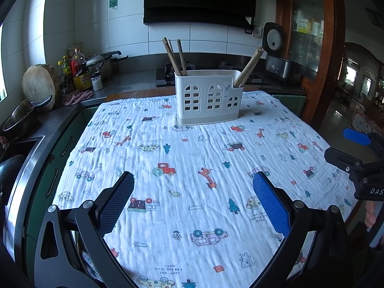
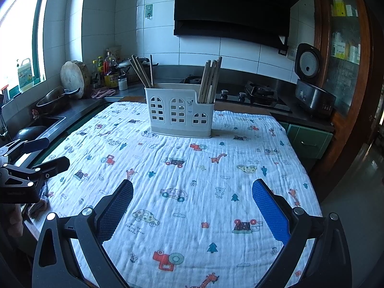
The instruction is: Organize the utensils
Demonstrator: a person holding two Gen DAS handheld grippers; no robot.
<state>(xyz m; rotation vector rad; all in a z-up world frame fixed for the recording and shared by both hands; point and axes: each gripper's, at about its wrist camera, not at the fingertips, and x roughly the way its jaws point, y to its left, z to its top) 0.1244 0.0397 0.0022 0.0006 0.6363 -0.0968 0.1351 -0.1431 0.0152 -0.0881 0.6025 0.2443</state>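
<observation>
A: How do the two tools stand?

B: The left gripper (image 1: 193, 192) has its jaws spread wide with nothing between them, low over the near part of the printed cloth (image 1: 192, 148). The right gripper (image 2: 192, 196) is just as wide and just as empty, over the same cloth.

A: And the utensils?

B: A white utensil holder (image 1: 207, 96) stands upright near the far edge of the tabletop, well apart from both grippers. One bunch of chopsticks (image 1: 174, 56) leans in its left end; a second bunch (image 1: 248, 68) leans out of the lower right compartment.

A: Room to move?

B: A broad stretch of cloth lies between grippers and holder. On the left the cloth's edge runs beside a sink (image 2: 45, 124) and dark counter; beyond the far edge sits a gas stove (image 2: 252, 93); to the right the cloth drops off toward the floor.
</observation>
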